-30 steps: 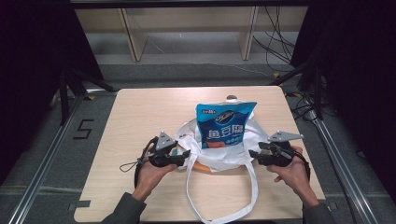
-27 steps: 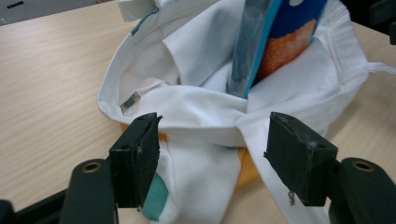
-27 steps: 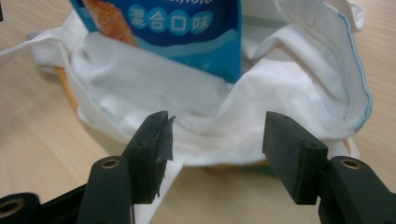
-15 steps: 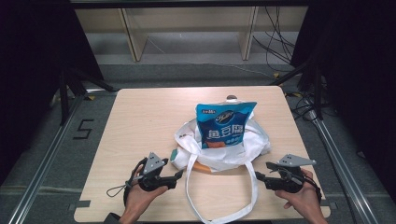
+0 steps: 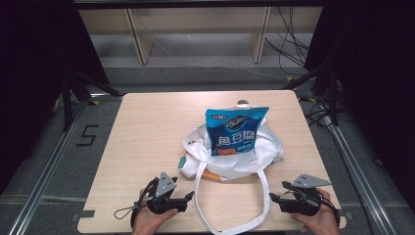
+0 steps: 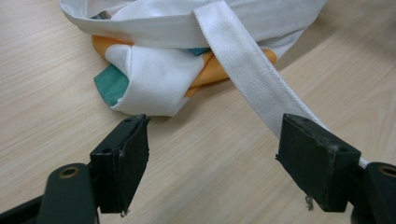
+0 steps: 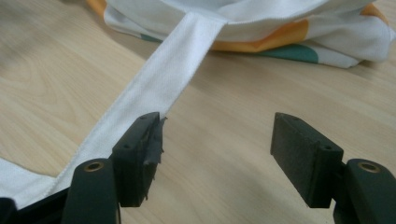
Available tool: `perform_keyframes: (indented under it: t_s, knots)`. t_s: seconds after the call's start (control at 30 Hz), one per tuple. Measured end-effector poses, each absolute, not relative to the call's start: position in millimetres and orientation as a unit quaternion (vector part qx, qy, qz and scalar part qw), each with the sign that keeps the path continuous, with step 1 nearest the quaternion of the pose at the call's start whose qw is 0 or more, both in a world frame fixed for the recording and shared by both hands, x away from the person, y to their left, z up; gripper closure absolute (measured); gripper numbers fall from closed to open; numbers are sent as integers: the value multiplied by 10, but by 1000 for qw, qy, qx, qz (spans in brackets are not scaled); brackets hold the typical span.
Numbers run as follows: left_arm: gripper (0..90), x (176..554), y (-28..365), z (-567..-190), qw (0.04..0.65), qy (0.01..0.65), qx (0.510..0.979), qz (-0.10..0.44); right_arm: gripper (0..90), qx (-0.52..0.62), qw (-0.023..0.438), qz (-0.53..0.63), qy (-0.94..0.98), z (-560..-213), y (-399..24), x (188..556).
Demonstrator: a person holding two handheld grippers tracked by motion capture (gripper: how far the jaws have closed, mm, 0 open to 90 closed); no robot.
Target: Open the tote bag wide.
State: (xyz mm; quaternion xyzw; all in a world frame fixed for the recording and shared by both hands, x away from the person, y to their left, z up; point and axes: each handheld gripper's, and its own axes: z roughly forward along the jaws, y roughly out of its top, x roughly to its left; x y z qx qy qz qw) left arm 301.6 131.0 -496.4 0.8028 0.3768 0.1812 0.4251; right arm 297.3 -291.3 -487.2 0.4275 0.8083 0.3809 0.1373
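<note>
Both hands sit low at the near edge of the worktop [image 5: 147, 127], one on either side of the white tote bag [image 5: 230, 164], each gripper lying almost level and aimed inward toward the bag's long strap [image 5: 262, 196]. The left gripper [image 5: 188, 198] is held with the wrist close to the wood; its jaws have just been opening and stand wide with bare worktop between them, the strap passing behind the one on the right in its own view. The right gripper [image 5: 271, 198] mirrors it, its jaws likewise just opened and released, gripping nothing, the strap running behind the one on the left. The bag lies slumped mid-table, and a blue snack packet [image 5: 235, 132] stands upright in its mouth
</note>
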Motion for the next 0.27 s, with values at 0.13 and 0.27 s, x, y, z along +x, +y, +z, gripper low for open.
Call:
perform_keyframes:
  t_s: [0.13,0.27]
  knots:
    - [238,3028,1327,-4966,416,371,810,185,346,429,138,374,811,-4877,-2923,2965]
    - [239,3035,1306,-4980,421,377,805,179,343,427,146,385,805,-4870,-2960,2984]
